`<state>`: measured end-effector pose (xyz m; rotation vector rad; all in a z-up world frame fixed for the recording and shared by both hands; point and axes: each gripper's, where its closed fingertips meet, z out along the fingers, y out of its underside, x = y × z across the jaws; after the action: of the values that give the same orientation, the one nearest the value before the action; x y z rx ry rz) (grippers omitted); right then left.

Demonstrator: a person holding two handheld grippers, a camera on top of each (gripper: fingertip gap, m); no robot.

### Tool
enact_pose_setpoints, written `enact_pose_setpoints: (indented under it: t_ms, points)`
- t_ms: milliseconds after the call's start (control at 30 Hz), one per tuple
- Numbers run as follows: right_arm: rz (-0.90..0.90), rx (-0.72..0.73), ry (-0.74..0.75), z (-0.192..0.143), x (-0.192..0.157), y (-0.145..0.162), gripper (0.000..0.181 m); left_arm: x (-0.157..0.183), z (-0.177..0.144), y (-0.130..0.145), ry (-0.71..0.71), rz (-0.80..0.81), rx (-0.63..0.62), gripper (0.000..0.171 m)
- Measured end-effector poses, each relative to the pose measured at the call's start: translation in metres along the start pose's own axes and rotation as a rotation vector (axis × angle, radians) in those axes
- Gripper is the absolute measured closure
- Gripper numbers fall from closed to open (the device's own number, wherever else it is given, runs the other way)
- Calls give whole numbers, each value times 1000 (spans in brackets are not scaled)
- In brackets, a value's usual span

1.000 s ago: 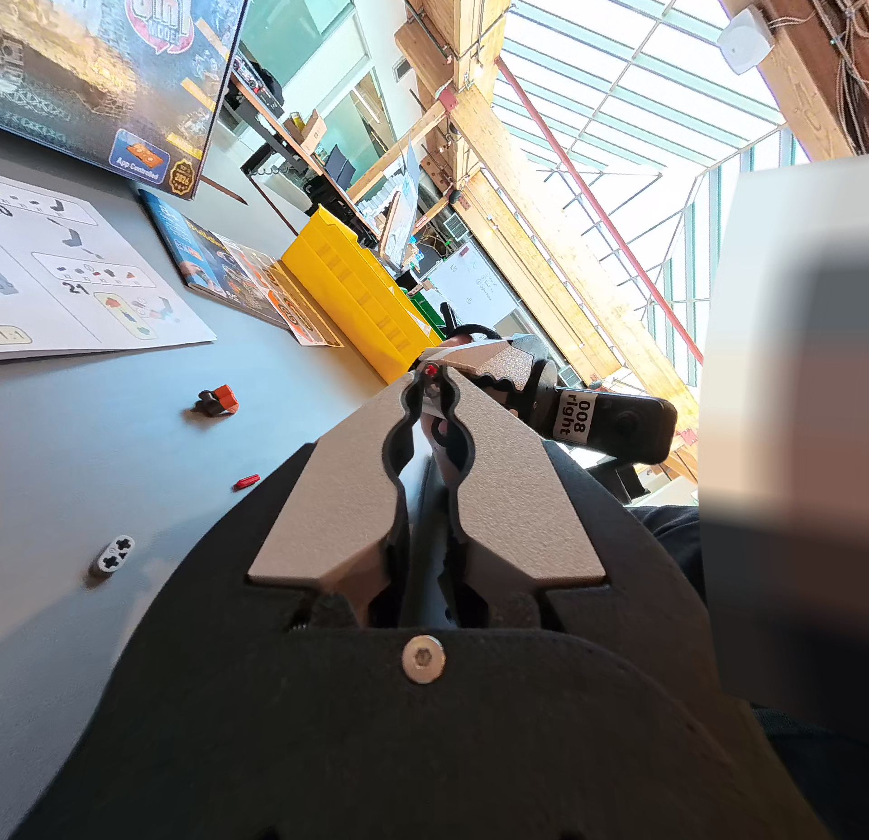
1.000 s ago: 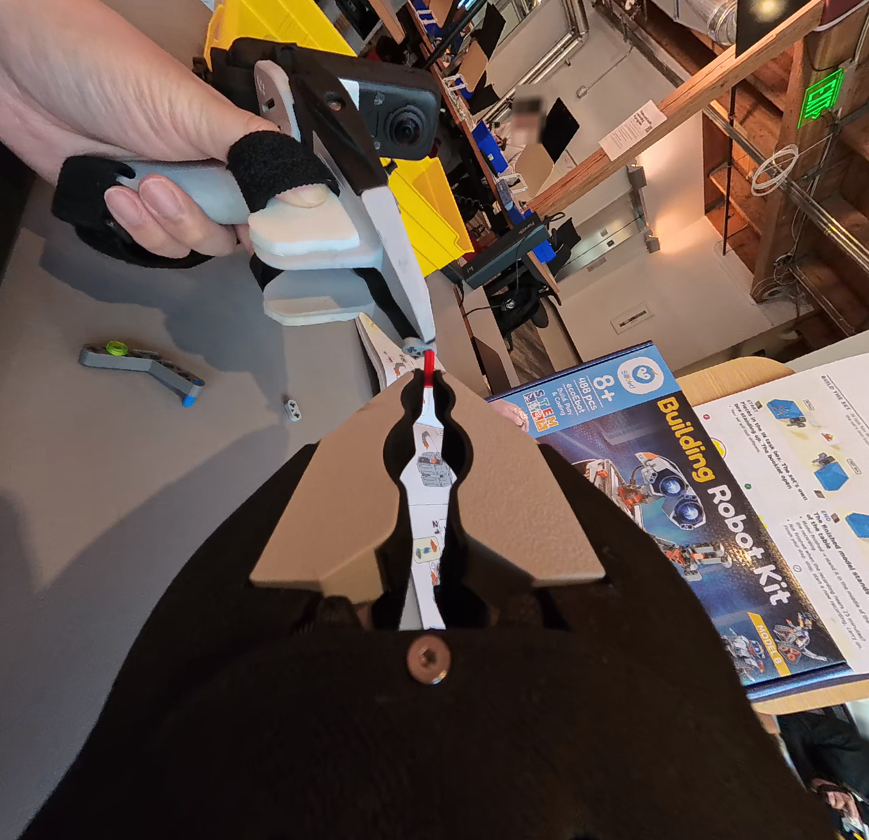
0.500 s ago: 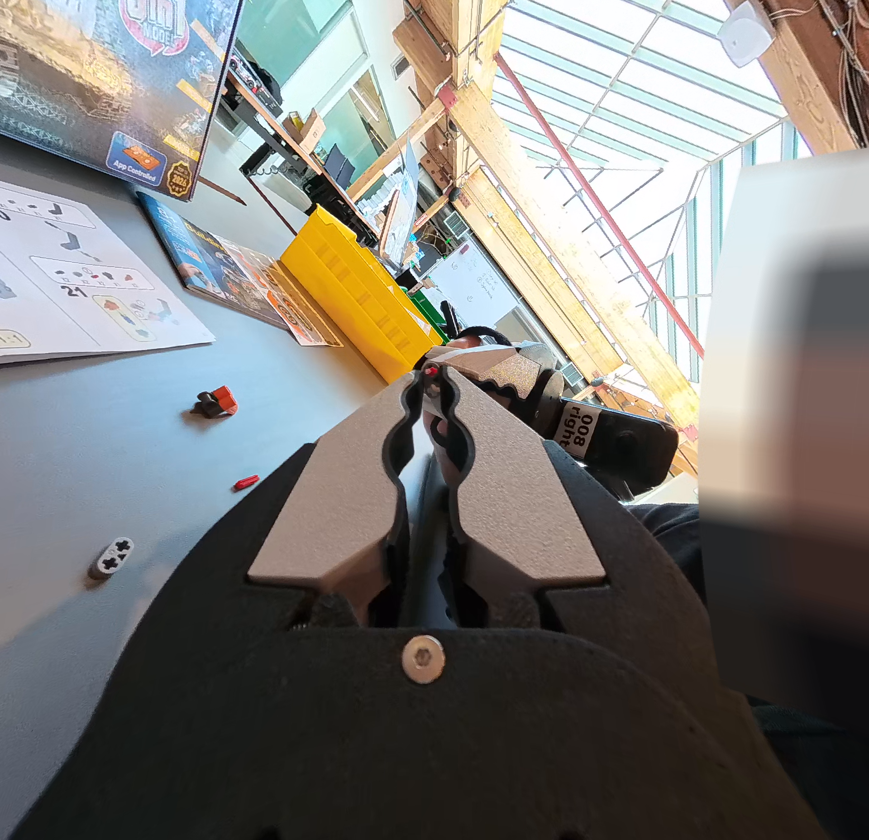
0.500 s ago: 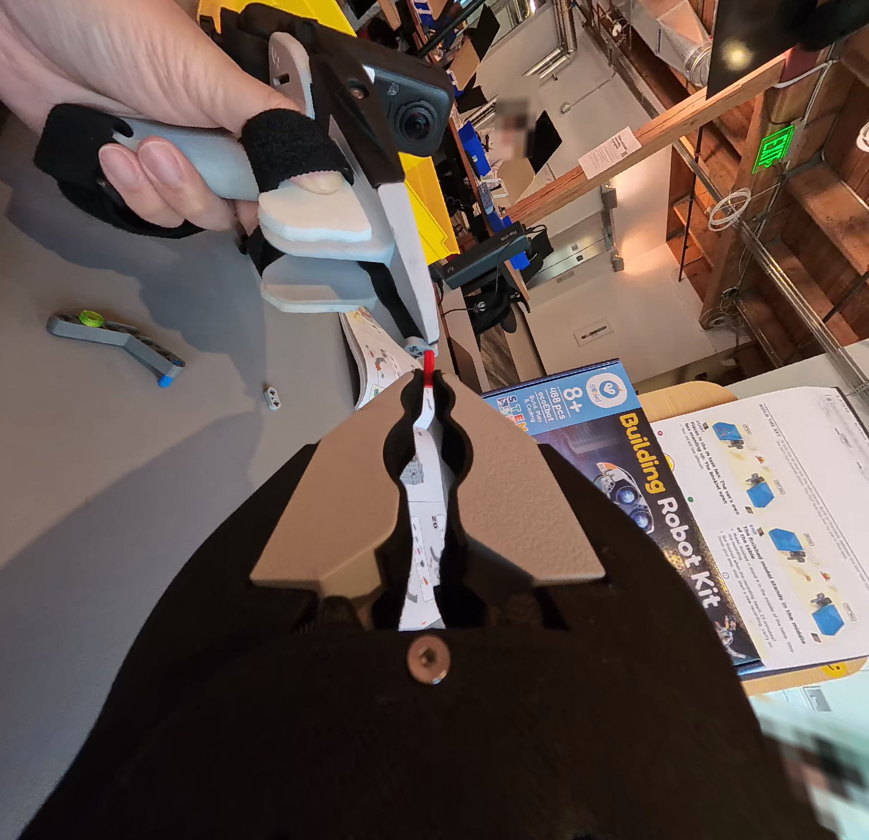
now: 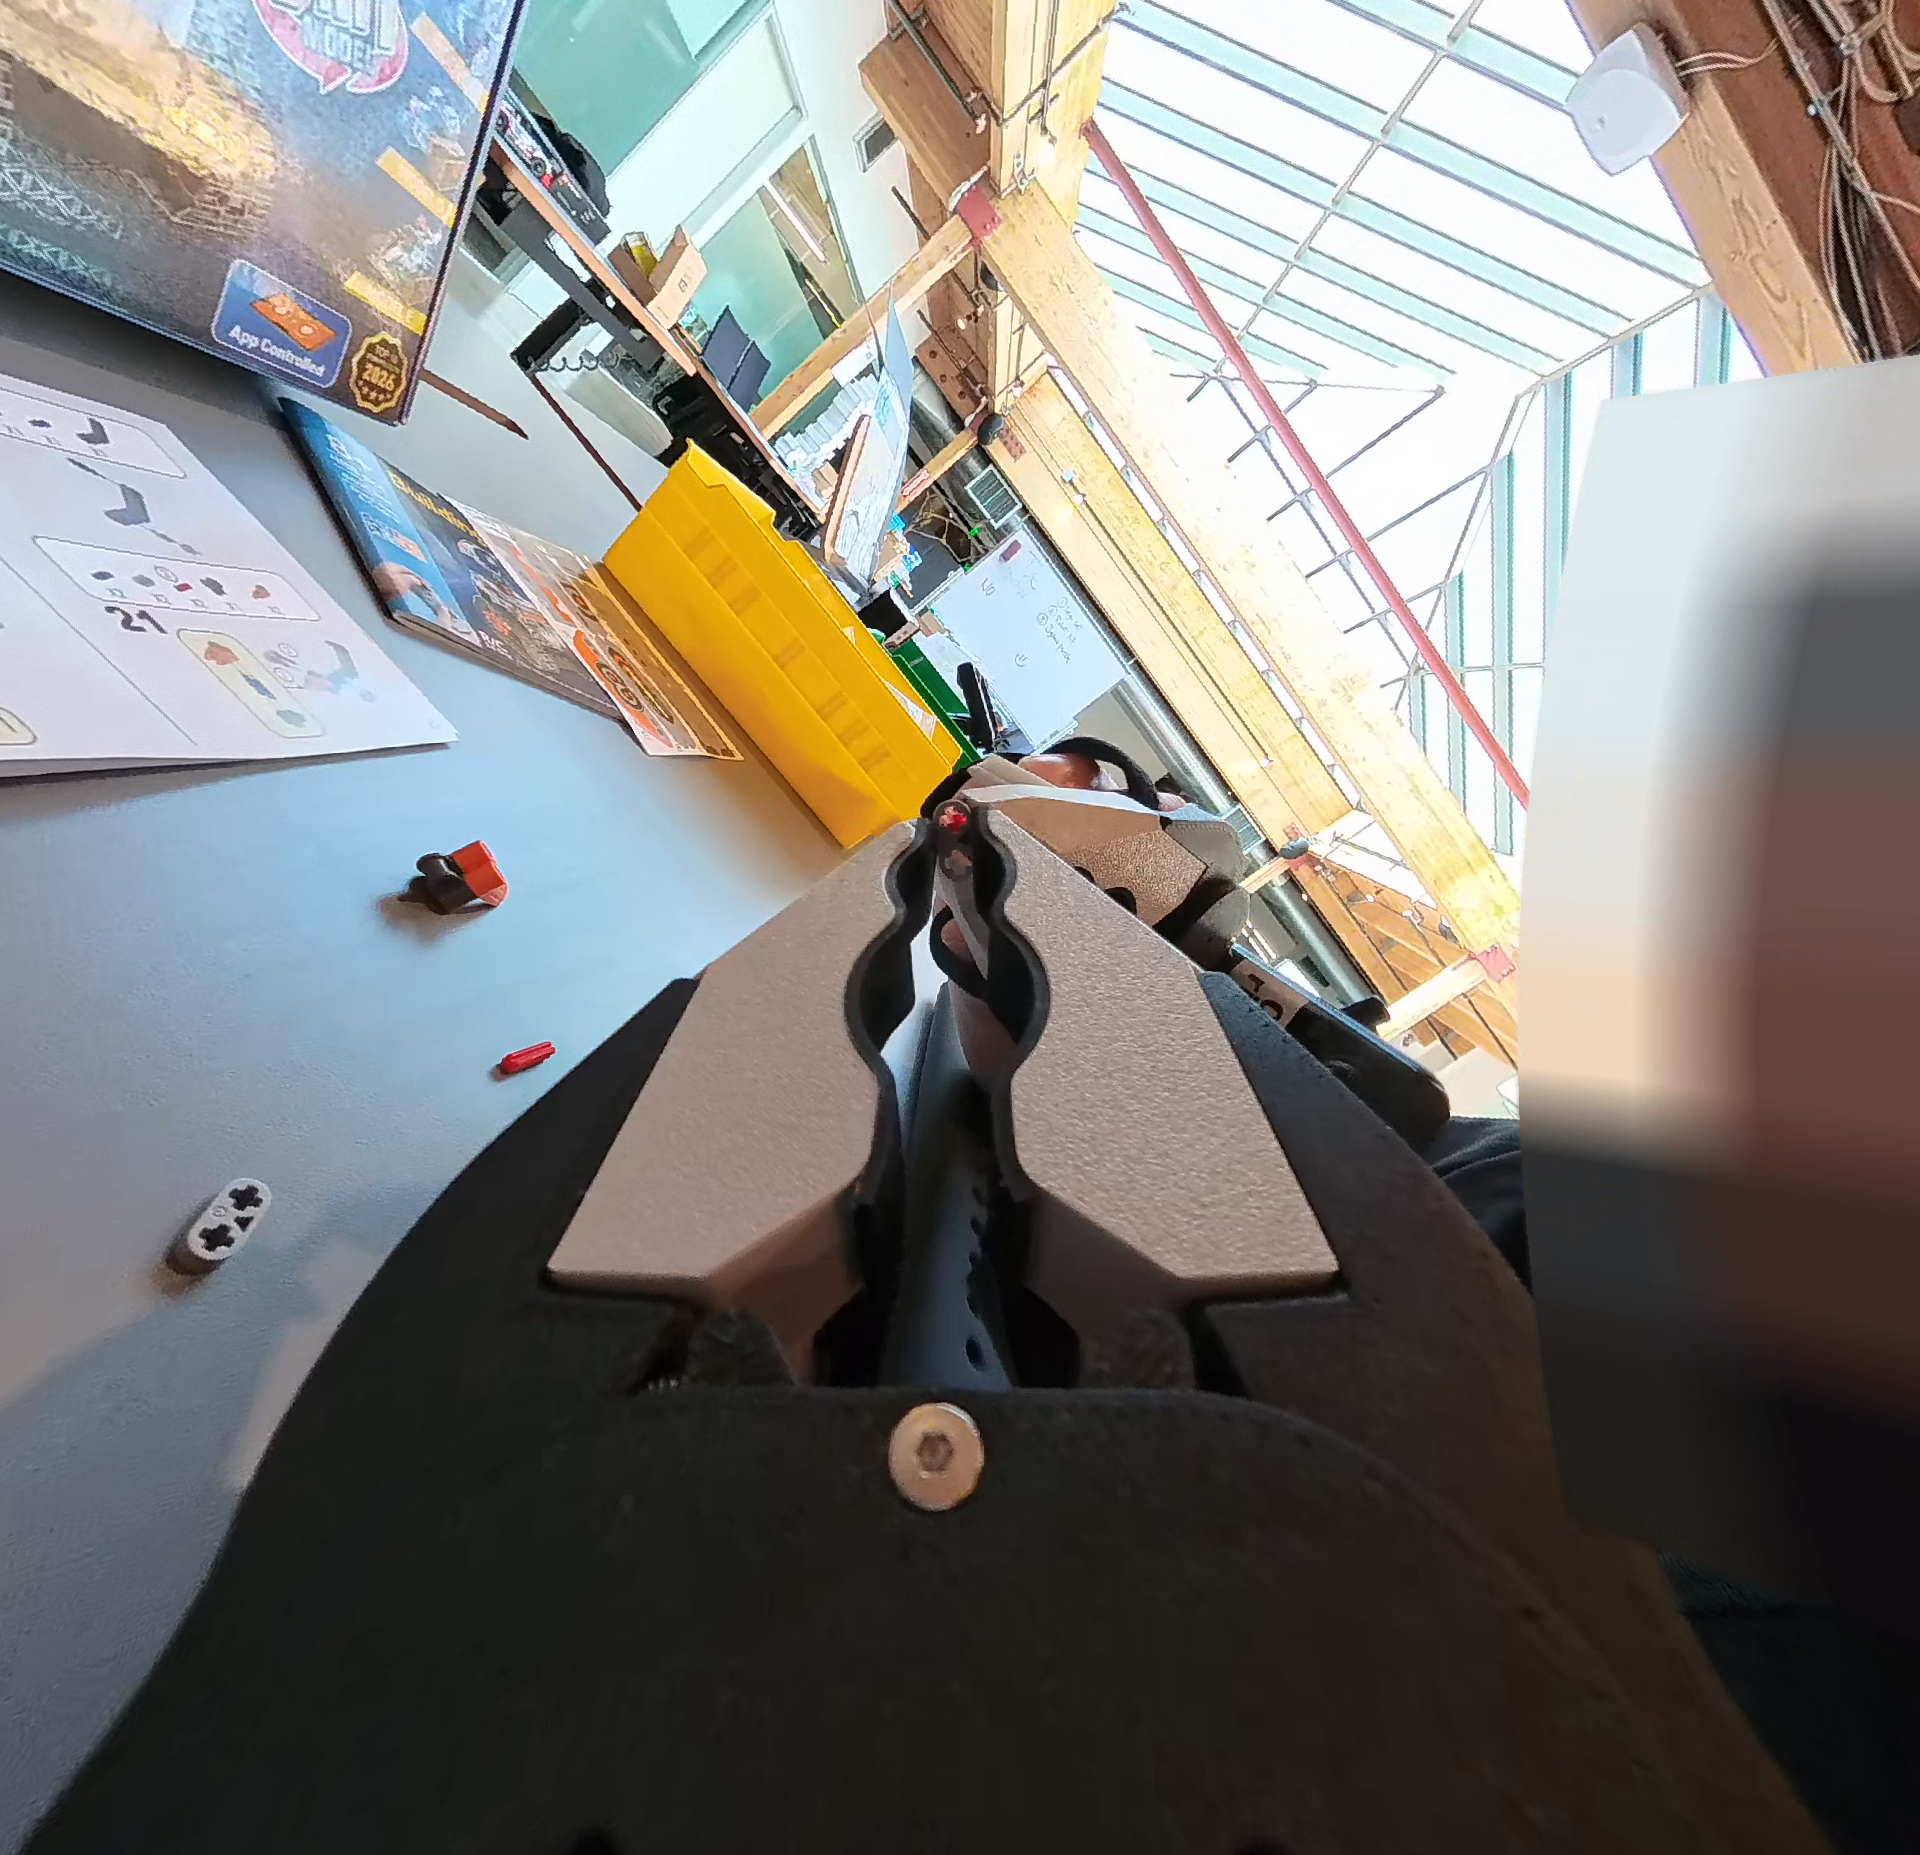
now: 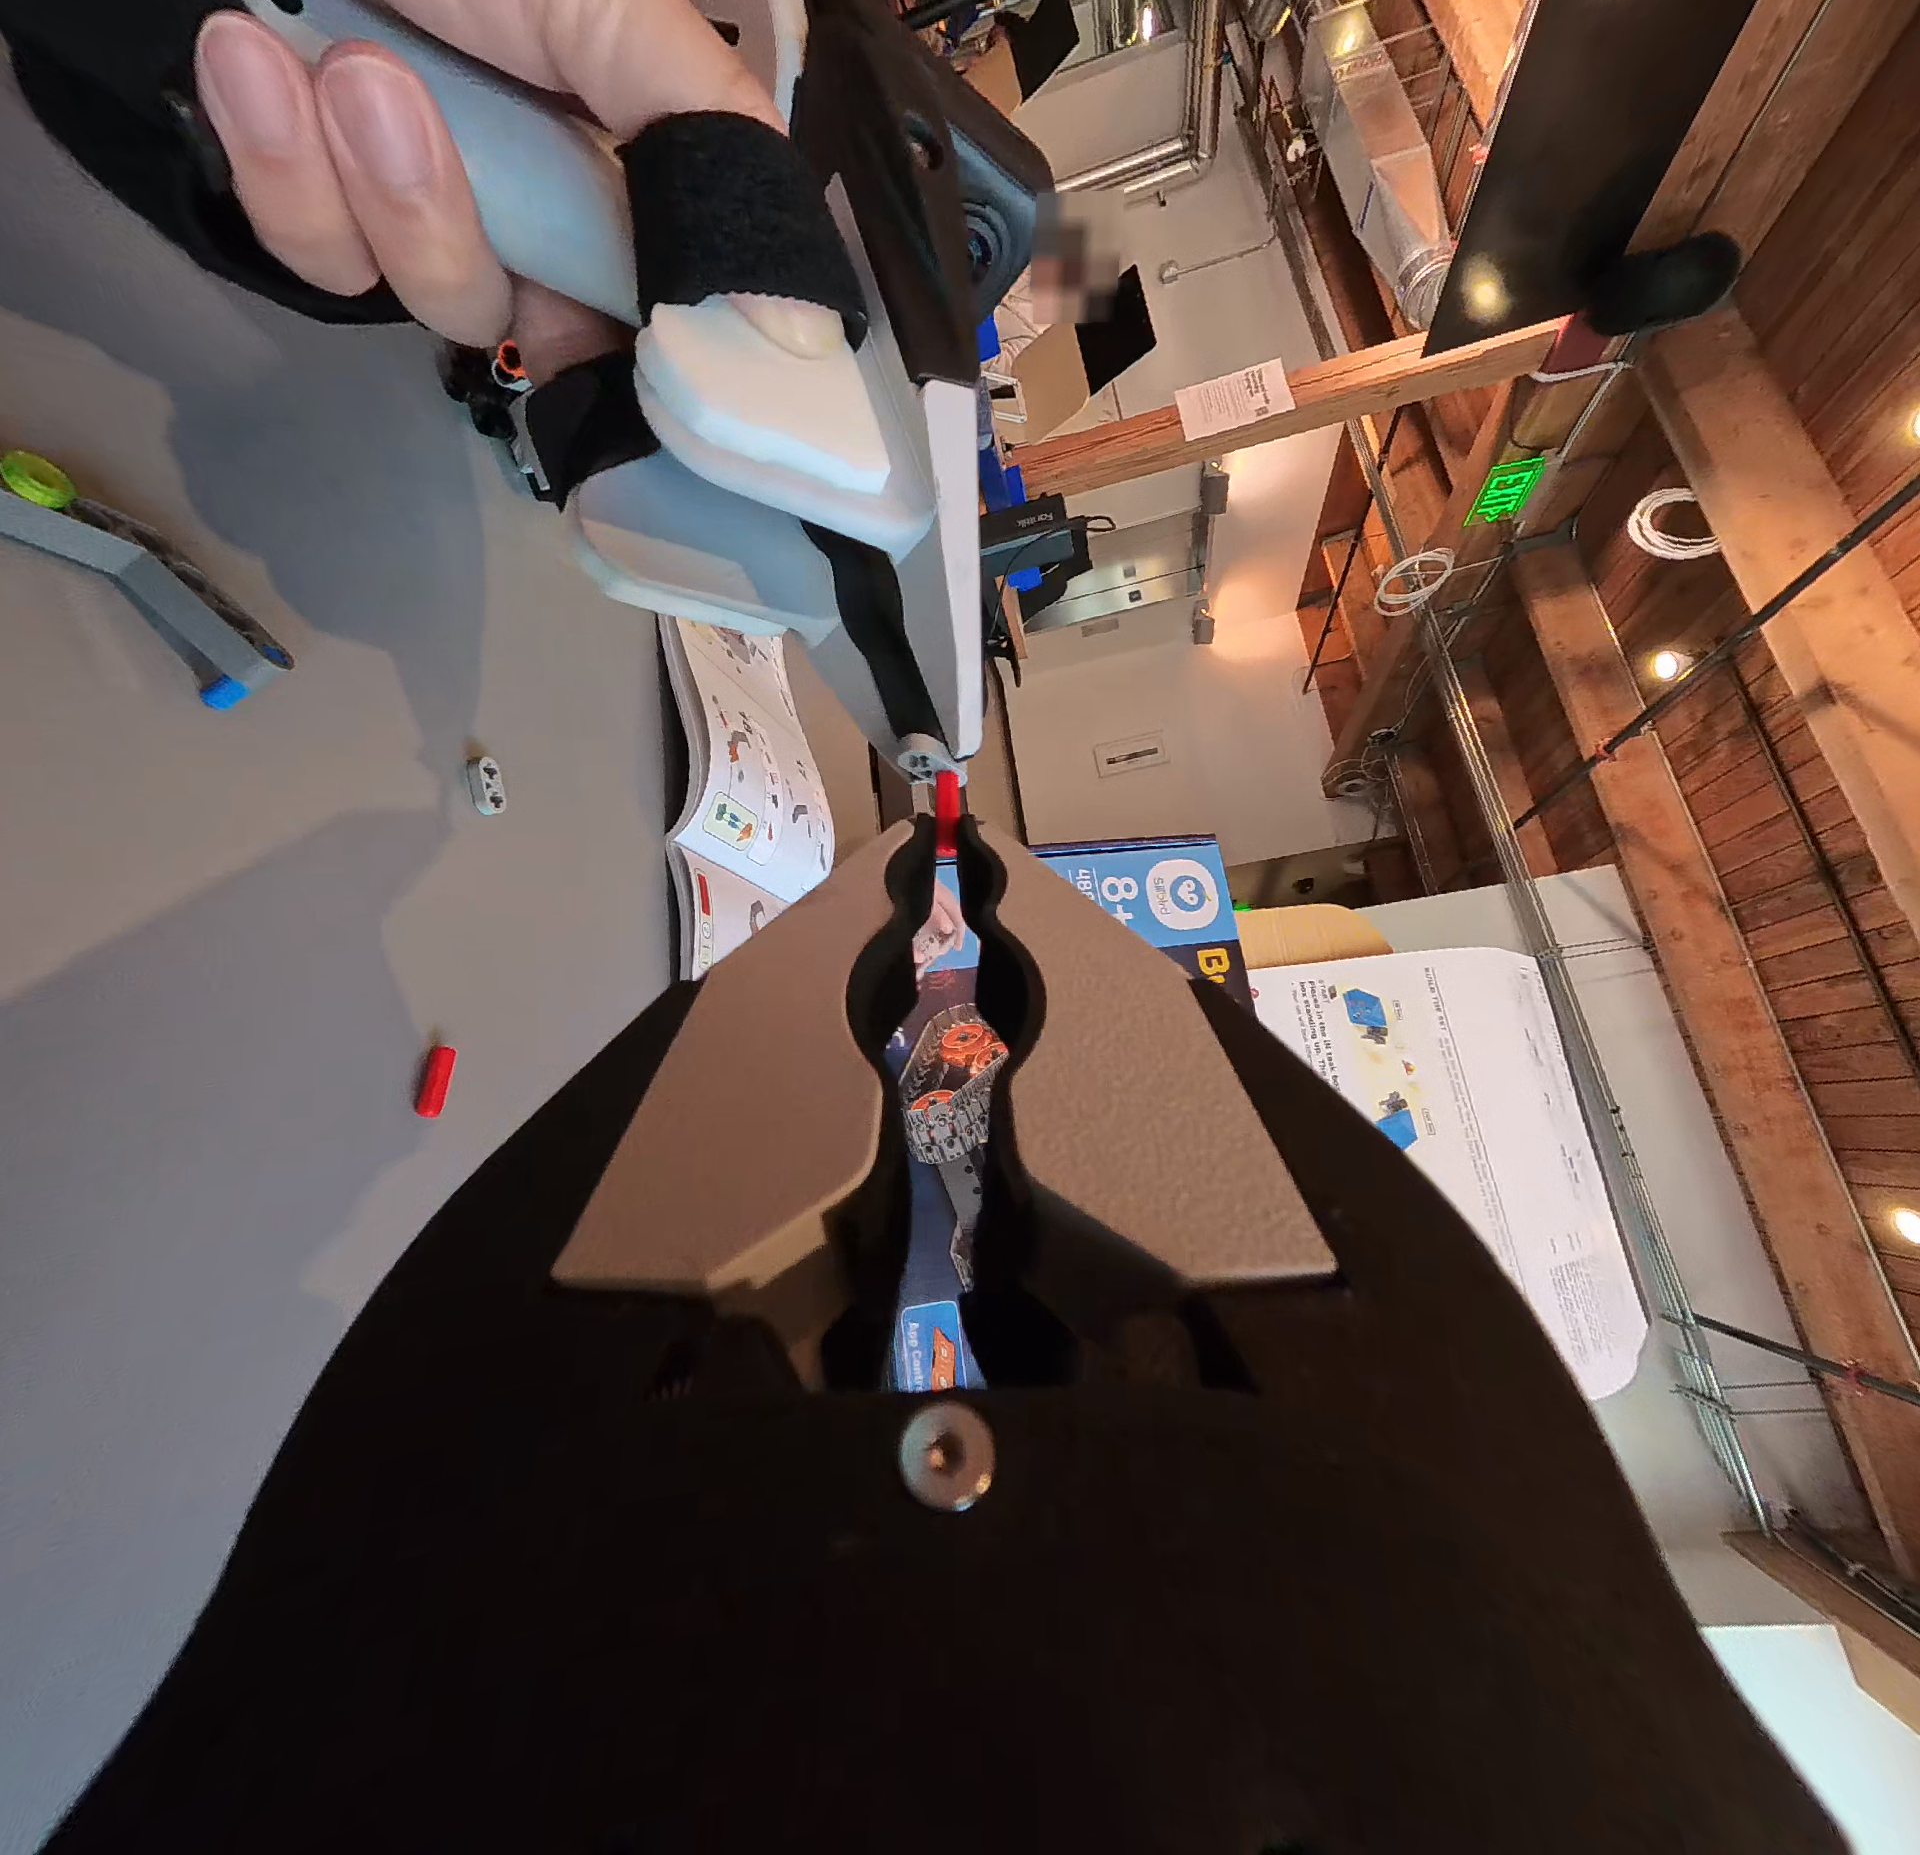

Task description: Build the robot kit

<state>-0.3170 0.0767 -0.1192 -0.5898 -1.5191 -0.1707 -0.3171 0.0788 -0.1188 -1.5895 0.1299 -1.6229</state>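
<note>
My right gripper (image 6: 940,837) is shut on a short red pin (image 6: 945,808) that sticks out past its tips. The pin's far end touches a small grey connector (image 6: 921,761) that my left gripper (image 6: 935,756) holds; a hand grips that gripper's handle. In the left wrist view my left gripper (image 5: 951,831) is shut, and a red pin end (image 5: 953,818) shows right at its tips. The right gripper (image 5: 1122,855) sits just beyond, tip to tip. Both are held above the grey table (image 5: 260,1026).
On the table lie a red-and-black piece (image 5: 457,875), a loose red pin (image 5: 527,1057), a grey two-hole connector (image 5: 218,1223), an angled grey beam (image 6: 135,579), instruction sheets (image 5: 156,610), a booklet (image 6: 748,787), a kit box (image 5: 239,143) and a yellow bin (image 5: 779,652). Only a small space, under 4 cm, lies between the two pairs of fingers.
The right gripper has closed in on the left one and tilted, so the hand and left gripper fill more of its view. The red pin stays at the grey connector.
</note>
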Motion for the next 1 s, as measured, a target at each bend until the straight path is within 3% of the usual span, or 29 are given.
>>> enact_pose_setpoints:
  t_ms: [267,533,1000]
  points:
    - [19,-11,0,1,1,1,178,0,0,0,-12,24,-1,167]
    - [155,-18,-5,3,3,-2,178,-1,-1,-3,-72,127,21,167]
    - [375,97,-65,0,7,-4,178,6,0,-3,7,60,20,167]
